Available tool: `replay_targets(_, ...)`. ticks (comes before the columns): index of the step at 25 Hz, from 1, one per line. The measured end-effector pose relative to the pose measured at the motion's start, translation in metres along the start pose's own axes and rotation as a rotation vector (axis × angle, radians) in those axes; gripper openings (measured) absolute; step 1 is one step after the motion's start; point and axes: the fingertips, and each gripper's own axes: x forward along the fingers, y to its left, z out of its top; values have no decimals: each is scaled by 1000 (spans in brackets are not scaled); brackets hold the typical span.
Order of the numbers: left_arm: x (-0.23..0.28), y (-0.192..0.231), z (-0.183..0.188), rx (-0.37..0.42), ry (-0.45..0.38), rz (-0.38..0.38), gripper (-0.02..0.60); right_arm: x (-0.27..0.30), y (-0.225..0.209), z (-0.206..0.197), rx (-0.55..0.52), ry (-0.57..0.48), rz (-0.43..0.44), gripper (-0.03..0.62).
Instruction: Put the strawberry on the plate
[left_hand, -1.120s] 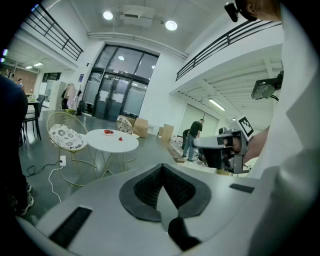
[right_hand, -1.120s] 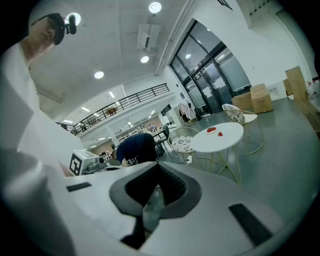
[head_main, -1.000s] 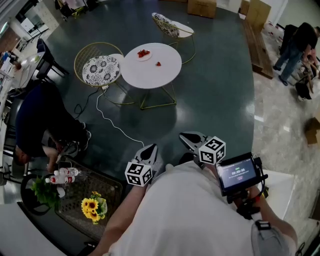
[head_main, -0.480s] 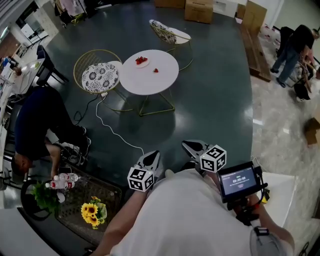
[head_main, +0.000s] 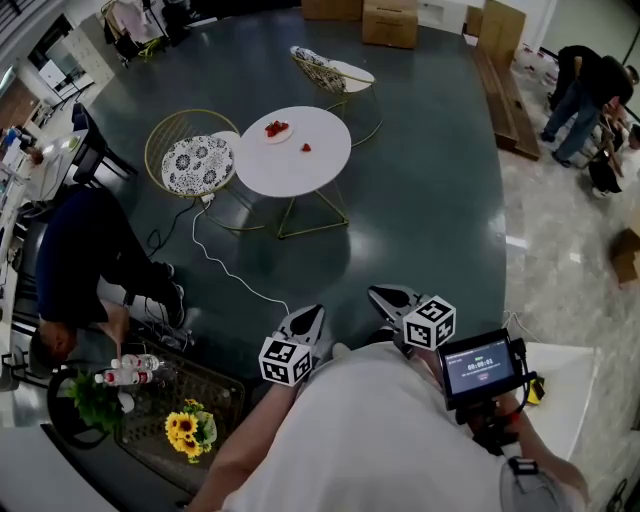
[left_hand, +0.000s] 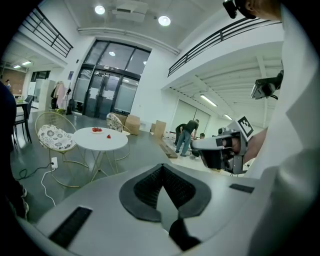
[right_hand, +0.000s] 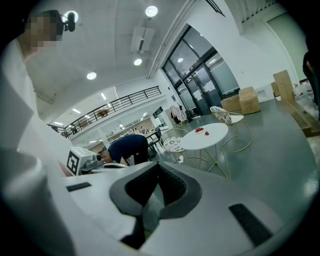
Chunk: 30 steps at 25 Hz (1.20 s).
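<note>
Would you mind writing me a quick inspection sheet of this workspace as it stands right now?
Surface: round white table, far off across the dark floor.
Job's things: plate holding red strawberries; one loose strawberry on the table beside it, apart.
Clutter: nothing seen on the table.
Grippers: left gripper and right gripper both shut and empty, held near the body.
Cables: white cord trailing over the floor from near the table.
Surroundings: wire chairs by the table, a person bending at left, sunflowers, cardboard boxes.
</note>
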Motion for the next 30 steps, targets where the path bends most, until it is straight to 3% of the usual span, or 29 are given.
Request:
replay_targets(8,3,-5,3,-11,-2,32,6,-3,-6,3,0,19,25,8)
replay_targets(13,42,-15,19,-20,19,50,6,-14,-46,23,18,24,37,8)
replay_targets(18,37,-14,17,-5,24,41,8,-13,-42,14,28,24,25,8)
replay_targets(30,85,-22,47,29,35,58,8,-17,-87,42,31,10,53,8)
